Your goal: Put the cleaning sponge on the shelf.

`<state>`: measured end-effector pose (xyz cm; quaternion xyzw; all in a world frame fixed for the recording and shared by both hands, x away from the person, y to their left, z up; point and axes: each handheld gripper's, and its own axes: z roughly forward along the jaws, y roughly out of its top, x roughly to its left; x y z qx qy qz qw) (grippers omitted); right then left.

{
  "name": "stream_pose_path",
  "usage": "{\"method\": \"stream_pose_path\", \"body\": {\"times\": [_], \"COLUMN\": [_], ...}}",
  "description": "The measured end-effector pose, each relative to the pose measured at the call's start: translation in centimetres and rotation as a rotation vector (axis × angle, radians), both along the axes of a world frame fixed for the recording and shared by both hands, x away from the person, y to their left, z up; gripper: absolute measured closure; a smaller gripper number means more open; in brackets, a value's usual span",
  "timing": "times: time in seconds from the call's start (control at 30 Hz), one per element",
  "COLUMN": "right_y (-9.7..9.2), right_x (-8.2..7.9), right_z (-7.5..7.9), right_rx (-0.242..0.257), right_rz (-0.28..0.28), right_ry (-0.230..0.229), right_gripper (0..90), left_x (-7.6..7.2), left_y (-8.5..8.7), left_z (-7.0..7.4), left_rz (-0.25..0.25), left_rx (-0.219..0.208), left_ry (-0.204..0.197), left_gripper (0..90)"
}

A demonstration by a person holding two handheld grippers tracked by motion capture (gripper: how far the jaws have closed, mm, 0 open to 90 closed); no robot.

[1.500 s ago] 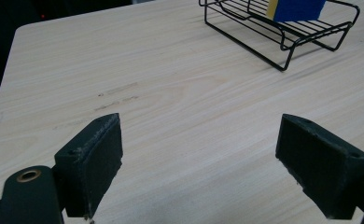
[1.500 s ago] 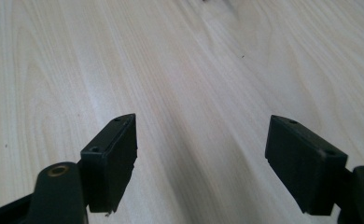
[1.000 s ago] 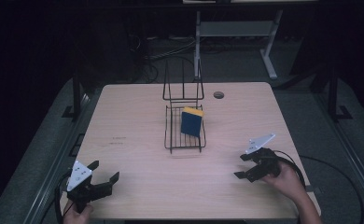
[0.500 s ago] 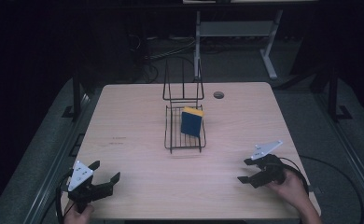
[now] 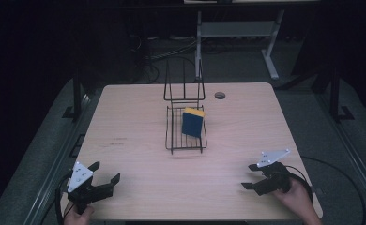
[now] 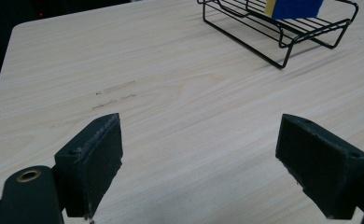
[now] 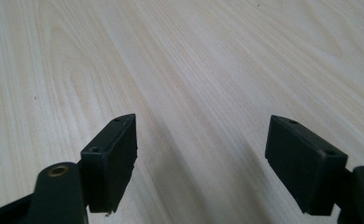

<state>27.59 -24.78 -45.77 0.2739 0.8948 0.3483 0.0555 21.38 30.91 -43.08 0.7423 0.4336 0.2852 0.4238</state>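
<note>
- Sitting tilted on edge in the black wire rack (image 5: 186, 136), the blue-and-yellow sponge (image 5: 192, 123) leans toward the rack's right side, yellow face up and away from you; the left gripper view catches its blue corner (image 6: 296, 6) on the wires.
- The rack stands at the middle of the table (image 5: 134, 117), a little nearer the far edge, and neither it nor the sponge has shifted over the last second.
- Your right gripper (image 5: 255, 176) is what changed: it has drifted back and outward toward the near right corner, ending well apart from the rack. Its jaws are spread wide over bare wood (image 7: 199, 84), holding nothing.
- Your left gripper (image 5: 107, 171) has stayed by the near left corner, jaws likewise spread and empty, looking across the table at the rack's near end (image 6: 283, 42).
- Judging from this, the sponge is already placed and both hands are retreating to rest; little seems left beyond settling the grippers.
</note>
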Motion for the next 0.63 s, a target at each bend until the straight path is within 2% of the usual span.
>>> {"method": "stream_pose_path", "body": {"times": [0.33, 0.63], "right_y": [-0.7, -1.1], "right_x": [-1.0, -1.6], "right_z": [-0.3, -0.6], "right_rx": [0.034, 0.027], "right_rz": [-0.028, -0.051], "right_ry": [-0.010, -0.014], "right_gripper": [24.6, 23.4], "left_x": [0.0, 0.0], "left_y": [0.0, 0.0], "left_z": [0.0, 0.0], "left_rz": [-0.002, -0.006], "left_rx": [0.000, 0.010], "left_ry": [-0.002, -0.003], "left_gripper": [14.1, 14.1]}}
